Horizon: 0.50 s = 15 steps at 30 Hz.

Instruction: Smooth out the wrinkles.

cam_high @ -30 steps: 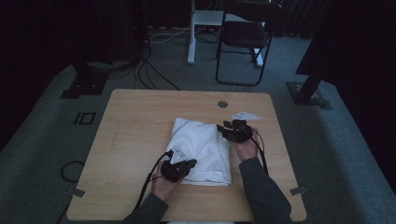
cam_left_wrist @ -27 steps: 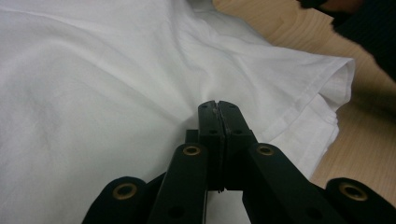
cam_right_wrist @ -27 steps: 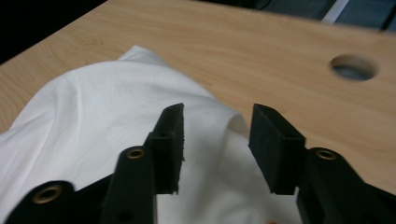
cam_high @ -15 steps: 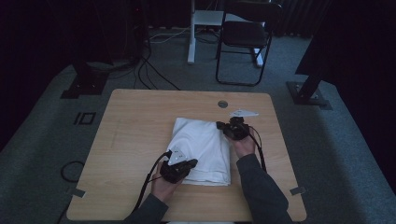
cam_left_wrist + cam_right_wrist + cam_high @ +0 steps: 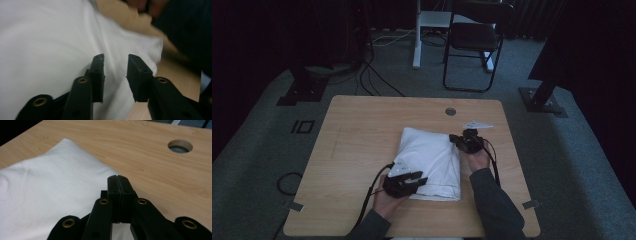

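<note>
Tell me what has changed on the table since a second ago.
The left gripper at the near edge of the white folded cloth has just been opening its jaws; they now stand apart over the fabric, pressing nothing. The right gripper went from parted to shut at the cloth's far right corner; whether fabric is pinched cannot be told. The cloth and the table stayed put.

The left tool (image 5: 115, 75) has just opened its jaws over the white cloth (image 5: 429, 160).

White cloth (image 5: 432, 160) — pale wood table (image 5: 362, 135)
</note>
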Tool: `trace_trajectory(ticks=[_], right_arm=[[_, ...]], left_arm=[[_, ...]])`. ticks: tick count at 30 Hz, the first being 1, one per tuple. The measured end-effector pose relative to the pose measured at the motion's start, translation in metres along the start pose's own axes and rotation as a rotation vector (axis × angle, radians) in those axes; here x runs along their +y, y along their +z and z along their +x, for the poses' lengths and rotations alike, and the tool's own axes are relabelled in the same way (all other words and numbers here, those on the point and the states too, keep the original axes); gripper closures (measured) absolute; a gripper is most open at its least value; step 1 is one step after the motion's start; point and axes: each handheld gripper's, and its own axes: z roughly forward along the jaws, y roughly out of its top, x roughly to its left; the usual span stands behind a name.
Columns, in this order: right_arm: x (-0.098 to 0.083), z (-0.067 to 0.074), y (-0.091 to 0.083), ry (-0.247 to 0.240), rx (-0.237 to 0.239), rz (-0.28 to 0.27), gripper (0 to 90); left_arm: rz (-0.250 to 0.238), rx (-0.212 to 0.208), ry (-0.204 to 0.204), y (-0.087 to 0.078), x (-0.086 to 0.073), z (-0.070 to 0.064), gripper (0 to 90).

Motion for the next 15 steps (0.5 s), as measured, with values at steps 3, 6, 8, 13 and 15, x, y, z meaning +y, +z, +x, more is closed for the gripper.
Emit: trace_trajectory(ticks=[3, 6, 8, 13, 15], right_arm=[[-0.003, -0.003, 0.000, 0.006, -0.004, 0.005, 89.3], [-0.002, -0.005, -0.004, 0.005, -0.022, -0.004, 89.3], [0.000, -0.006, -0.009, 0.007, -0.055, -0.019, 89.0], [-0.008, -0.001, -0.026, 0.034, -0.032, -0.001, 66.2], [-0.020, 0.008, -0.031, 0.038, 0.005, 0.022, 61.0]], left_arm=[[-0.048, 0.105, -0.016, -0.012, 0.020, 0.023, 64.5], [-0.012, 0.142, -0.038, -0.003, 0.031, 0.048, 64.1], [0.043, 0.136, -0.044, 0.011, 0.029, 0.057, 63.9], [0.092, 0.116, -0.025, 0.027, 0.016, 0.049, 62.1], [0.087, 0.113, -0.028, 0.026, 0.014, 0.046, 61.2]])
